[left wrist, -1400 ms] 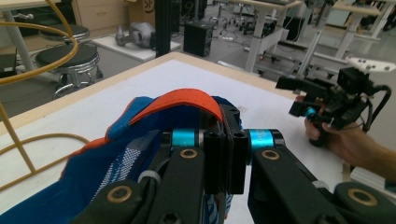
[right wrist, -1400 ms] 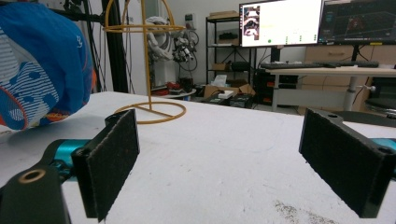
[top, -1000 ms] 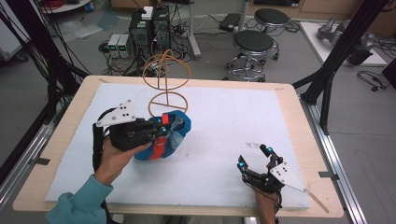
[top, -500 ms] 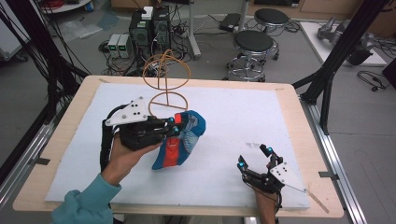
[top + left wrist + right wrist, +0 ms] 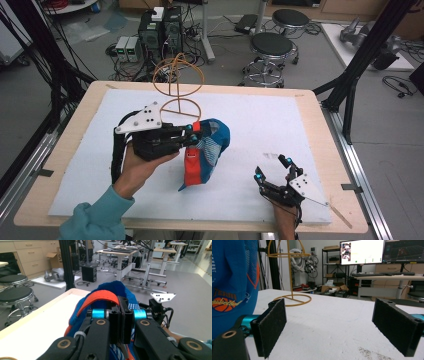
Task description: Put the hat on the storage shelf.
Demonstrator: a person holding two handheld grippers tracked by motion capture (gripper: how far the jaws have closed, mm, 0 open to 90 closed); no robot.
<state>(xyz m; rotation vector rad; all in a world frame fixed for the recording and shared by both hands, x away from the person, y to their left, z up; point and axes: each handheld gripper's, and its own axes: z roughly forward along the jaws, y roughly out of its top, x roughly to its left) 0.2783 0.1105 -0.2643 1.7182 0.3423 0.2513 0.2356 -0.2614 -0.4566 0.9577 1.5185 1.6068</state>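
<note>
A blue cap (image 5: pixel 212 147) with an orange strap and brim hangs above the white mat, gripped at its strap by my left gripper (image 5: pixel 192 135). In the left gripper view the jaws are pressed together on the orange strap (image 5: pixel 100 295), with the blue cap (image 5: pixel 112 288) bulging beyond them. A yellow wire stand (image 5: pixel 177 85) rises just behind the cap on the mat. My right gripper (image 5: pixel 272 169) rests low near the front right edge, open and holding nothing. In the right gripper view, the right gripper (image 5: pixel 329 325) looks toward the cap (image 5: pixel 232 277) and the wire stand (image 5: pixel 289 265).
The white mat (image 5: pixel 280 125) covers a wooden table (image 5: pixel 320 130). Behind the table stand two stools (image 5: pixel 270 47) and computer boxes (image 5: pixel 155 30). Black frame posts (image 5: pixel 360 65) flank the table's right side.
The left gripper has carried the cap to the right and raised it, so it now hangs more upright with the brim down. The right gripper has stayed put.
</note>
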